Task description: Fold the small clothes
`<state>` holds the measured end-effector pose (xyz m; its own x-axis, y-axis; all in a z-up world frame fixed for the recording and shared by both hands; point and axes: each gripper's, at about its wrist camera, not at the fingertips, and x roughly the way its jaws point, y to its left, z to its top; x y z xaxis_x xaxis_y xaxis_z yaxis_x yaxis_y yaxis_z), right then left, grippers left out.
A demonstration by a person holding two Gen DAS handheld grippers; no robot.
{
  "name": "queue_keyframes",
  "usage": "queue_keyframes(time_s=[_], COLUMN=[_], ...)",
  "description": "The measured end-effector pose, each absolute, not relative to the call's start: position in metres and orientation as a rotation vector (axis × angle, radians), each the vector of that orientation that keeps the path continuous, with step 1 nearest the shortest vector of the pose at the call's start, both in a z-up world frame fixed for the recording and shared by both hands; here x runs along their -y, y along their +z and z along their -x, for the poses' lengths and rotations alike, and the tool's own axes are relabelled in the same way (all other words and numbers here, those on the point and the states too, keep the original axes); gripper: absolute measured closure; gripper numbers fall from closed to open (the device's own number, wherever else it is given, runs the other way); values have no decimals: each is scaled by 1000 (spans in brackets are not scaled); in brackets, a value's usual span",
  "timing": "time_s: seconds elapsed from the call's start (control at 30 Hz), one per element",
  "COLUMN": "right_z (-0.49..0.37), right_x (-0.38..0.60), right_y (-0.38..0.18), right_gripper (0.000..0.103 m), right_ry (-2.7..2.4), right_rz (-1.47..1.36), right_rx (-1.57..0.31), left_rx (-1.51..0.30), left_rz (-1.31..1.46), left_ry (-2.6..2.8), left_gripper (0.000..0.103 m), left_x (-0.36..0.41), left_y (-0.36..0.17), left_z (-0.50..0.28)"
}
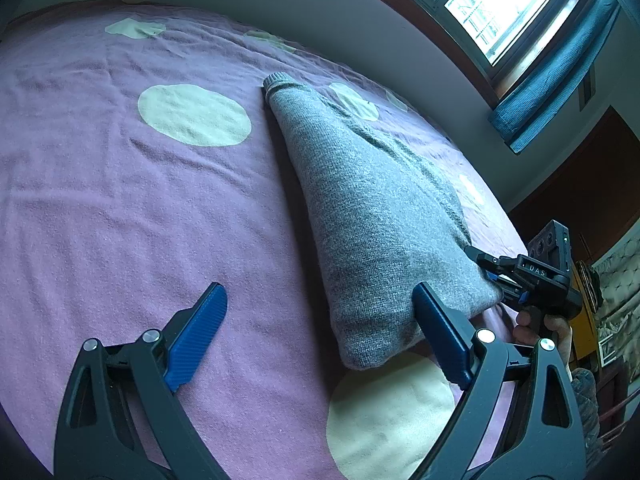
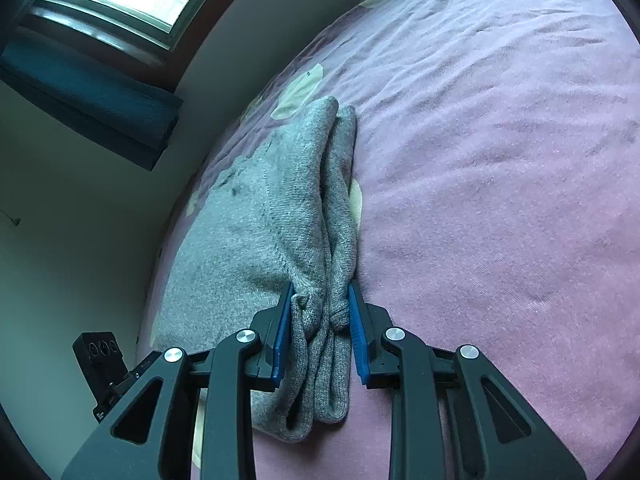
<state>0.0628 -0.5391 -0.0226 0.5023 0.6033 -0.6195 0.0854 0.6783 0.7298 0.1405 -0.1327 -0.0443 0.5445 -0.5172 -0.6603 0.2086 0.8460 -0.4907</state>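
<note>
A grey knit sweater (image 1: 372, 216) lies folded into a long wedge on the purple bedspread (image 1: 120, 220), its ribbed cuff (image 1: 276, 79) at the far end. My left gripper (image 1: 318, 286) is open wide just above the bedspread, its right finger (image 1: 436, 320) against the sweater's near edge and nothing between the pads. In the right wrist view the sweater (image 2: 248, 240) has its sleeves (image 2: 340, 200) laid side by side along the right edge. My right gripper (image 2: 320, 286) is shut on the bunched sleeve ends. It shows from the left wrist view as the right gripper (image 1: 482, 266) pinching the sweater's right corner.
The bedspread (image 2: 500, 200) carries large cream dots (image 1: 194, 114) and runs broadly to the left of the sweater. A wall, a window (image 1: 500, 8) and a blue curtain (image 1: 560, 72) border the bed's far side. A person's hand (image 1: 556, 332) holds the right gripper's handle.
</note>
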Motion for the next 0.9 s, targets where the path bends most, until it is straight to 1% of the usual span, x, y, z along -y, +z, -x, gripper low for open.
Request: queue_keyframes(time_s=[0.43,0.5,0.6,0.63,0.7,0.77,0.83,0.9], right_z=[-64,-64,-64,-63,-60,-56,-57,-61], right_x=[539,539,540,541,545,552,557,557], right_y=[-20,-19,-17,-15,-11,-6,-4,-6], right_gripper=[76,75,71,68,57,37,34,34], right_ry=[358,360,367,363,345,329,330,336], right_rz=[-766,-769,-779,-785,-826,-895,-929,-926], right_rx=[-991,-987,-979,-978,-967,-949,-950,-973], left_rx=[-899,-901,-902,-903,-921,-930,-931,-953], left_rz=[378,374,373,375,385,425,494,544], left_ry=[-442,-443,-447,-449,-453,-447,-465,-492], left_gripper=[10,9,7,7,7,7,7,7], left_x=[133,134,135,135,132,125,117,114], left_y=[-44,-45,-43,-42,-37,-34,-32,-33], left_z=[-140,-141,-142,-143,-145,-150,-156,-167])
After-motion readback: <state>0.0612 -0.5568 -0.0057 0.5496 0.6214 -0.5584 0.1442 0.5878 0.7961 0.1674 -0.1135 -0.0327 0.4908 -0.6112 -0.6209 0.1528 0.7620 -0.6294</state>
